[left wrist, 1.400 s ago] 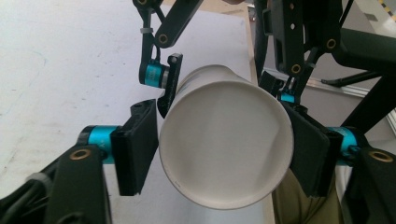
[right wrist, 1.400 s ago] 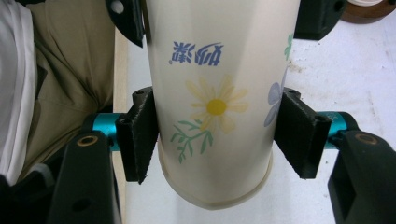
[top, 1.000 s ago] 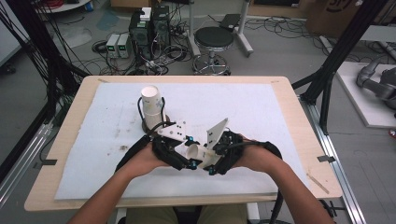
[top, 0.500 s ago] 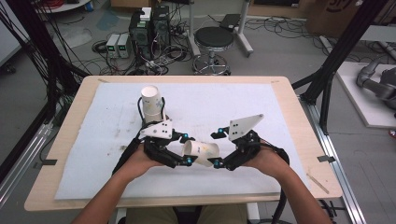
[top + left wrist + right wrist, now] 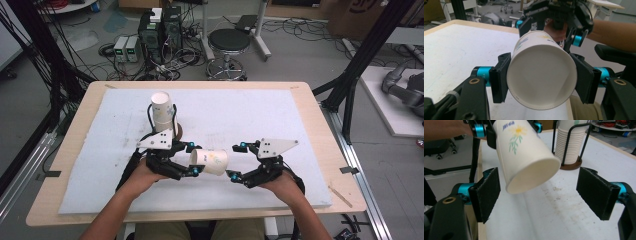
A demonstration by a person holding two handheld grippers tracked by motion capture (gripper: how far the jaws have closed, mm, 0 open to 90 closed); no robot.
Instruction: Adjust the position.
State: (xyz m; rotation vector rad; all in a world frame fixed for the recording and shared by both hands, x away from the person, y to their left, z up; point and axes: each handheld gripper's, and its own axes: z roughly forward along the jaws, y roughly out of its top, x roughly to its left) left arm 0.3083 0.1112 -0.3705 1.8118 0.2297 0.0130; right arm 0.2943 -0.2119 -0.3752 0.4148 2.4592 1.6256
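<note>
Mid-handover: white flower-printed paper cup (image 5: 209, 161) held sideways above white-padded bench (image 5: 300, 125), clamped at rim end in left gripper (image 5: 191, 159). Right gripper (image 5: 234, 161) just opening, wide, off cup base. Next: likely placing on cup stack in black wire holder (image 5: 163, 112).

My work surface is a wooden table (image 5: 310, 95) covered almost edge to edge by a white foam mat (image 5: 250, 115), speckled with dark crumbs and scuffs toward its left half. On the mat, left of its middle, stands a cup holder (image 5: 176, 131) with a round brown base and black wire uprights, carrying a stack of paper cups (image 5: 162, 106).
</note>
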